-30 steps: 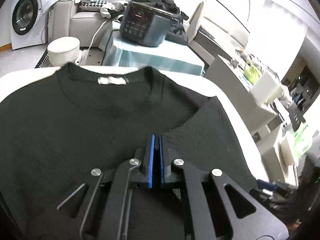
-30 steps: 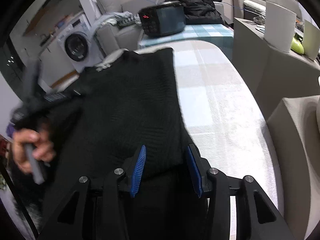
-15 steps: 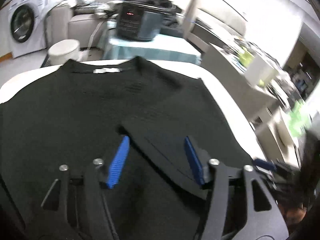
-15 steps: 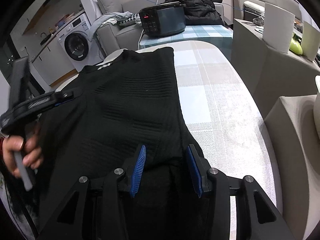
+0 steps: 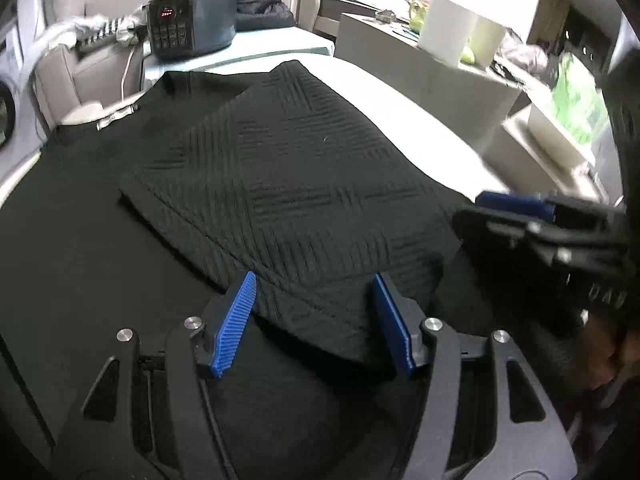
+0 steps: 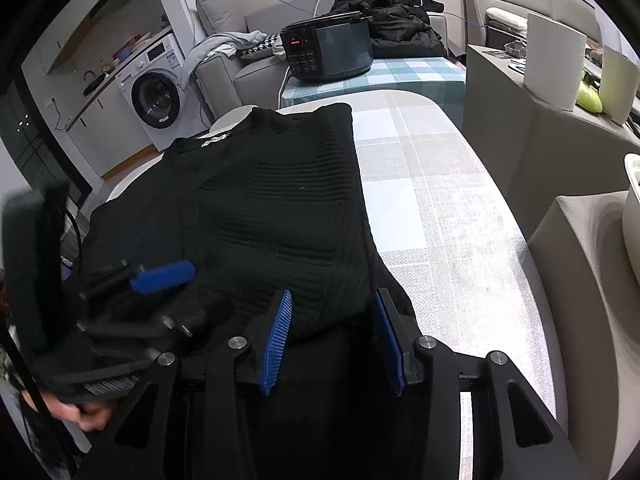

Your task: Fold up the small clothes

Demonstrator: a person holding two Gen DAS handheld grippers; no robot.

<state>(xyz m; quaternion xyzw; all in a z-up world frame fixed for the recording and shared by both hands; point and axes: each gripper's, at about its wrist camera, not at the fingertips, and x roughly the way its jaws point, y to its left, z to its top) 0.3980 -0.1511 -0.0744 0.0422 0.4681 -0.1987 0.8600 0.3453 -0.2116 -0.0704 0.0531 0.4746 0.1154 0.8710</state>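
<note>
Lying limp and light at frame centre, the black top [image 5: 288, 184] suits an edge pinch; left gripper [image 5: 316, 320] and right gripper [image 6: 332, 336] gape empty.

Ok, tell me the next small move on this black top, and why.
Probably shift the left claw to the unfolded far side. The right side of the black top already lies folded over, and the left claw's jaws have just opened, gripping nothing, while the opposite side lies flat.

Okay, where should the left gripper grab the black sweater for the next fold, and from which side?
Probably the unfolded left edge of the black sweater, approached from the table's left side. The right side is already folded over the middle, while the left half lies flat in one layer.
</note>
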